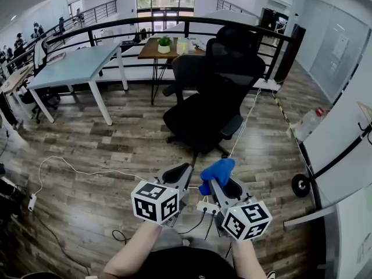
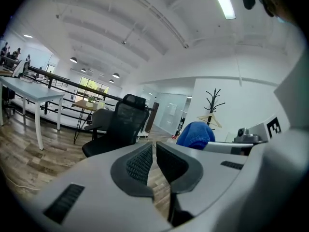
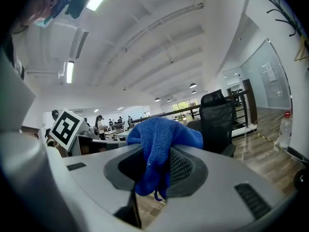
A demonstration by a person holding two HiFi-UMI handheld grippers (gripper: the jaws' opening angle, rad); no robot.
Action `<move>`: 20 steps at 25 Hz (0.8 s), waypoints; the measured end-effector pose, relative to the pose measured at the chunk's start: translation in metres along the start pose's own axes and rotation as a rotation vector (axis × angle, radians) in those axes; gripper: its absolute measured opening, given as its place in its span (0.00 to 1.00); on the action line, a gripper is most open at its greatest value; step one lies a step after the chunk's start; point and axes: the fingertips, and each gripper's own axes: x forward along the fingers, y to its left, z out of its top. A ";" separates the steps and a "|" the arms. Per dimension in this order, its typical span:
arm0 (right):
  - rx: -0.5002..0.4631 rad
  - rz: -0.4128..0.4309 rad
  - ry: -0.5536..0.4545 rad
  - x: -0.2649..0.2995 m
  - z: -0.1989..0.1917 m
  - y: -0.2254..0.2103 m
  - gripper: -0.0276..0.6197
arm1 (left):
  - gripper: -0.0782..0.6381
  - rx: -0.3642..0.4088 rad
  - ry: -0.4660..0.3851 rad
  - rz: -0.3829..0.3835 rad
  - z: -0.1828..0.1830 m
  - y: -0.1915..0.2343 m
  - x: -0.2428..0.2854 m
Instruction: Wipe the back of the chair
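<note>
The right gripper (image 1: 214, 183) is clamping the cloth (image 1: 218, 171), the left gripper (image 1: 179, 171) is sitting closed, empty; the cloth should be meeting the chair (image 1: 231, 68) back flat.

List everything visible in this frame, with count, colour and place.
black mesh office chair: one, black, mid-floor, ahead of both grippers
blue cloth: one, blue, in the right gripper
pale rectangular table: one, light grey-blue, left
small wooden table: one, brown, behind the chair
potted plant: one, green, on the wooden table
black metal railing: one, black, along the back
white cable: one, white, floor left
left gripper: one, grey, jaws together, empty
right gripper: one, grey, jaws shut on the cloth
</note>
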 end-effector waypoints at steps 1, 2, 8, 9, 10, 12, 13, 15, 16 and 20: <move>0.001 0.010 0.005 -0.001 -0.002 0.000 0.23 | 0.16 -0.007 -0.003 0.002 -0.002 0.000 0.000; 0.002 0.014 0.011 -0.002 -0.004 0.000 0.23 | 0.16 -0.013 -0.002 0.008 -0.004 0.000 0.000; 0.000 -0.006 0.030 -0.003 -0.015 -0.010 0.23 | 0.16 -0.042 0.010 0.035 -0.015 0.010 -0.001; 0.003 -0.010 0.031 0.000 -0.016 -0.013 0.23 | 0.16 -0.040 0.012 0.038 -0.016 0.014 0.001; 0.009 -0.010 0.030 0.005 -0.018 -0.015 0.23 | 0.16 -0.039 0.012 0.041 -0.016 0.019 0.003; 0.027 -0.007 0.028 0.020 -0.021 -0.019 0.23 | 0.16 -0.046 0.014 0.041 -0.015 0.033 0.010; 0.033 -0.008 0.031 0.029 -0.022 -0.021 0.23 | 0.16 -0.051 0.015 0.037 -0.014 0.041 0.015; 0.039 -0.012 0.037 0.048 -0.023 -0.024 0.23 | 0.16 -0.053 0.011 0.031 -0.007 0.057 0.024; 0.039 -0.014 0.038 0.059 -0.021 -0.026 0.23 | 0.16 -0.051 0.007 0.030 -0.002 0.066 0.028; 0.035 -0.023 0.032 0.115 -0.006 -0.034 0.23 | 0.16 -0.061 0.008 0.023 0.022 0.116 0.053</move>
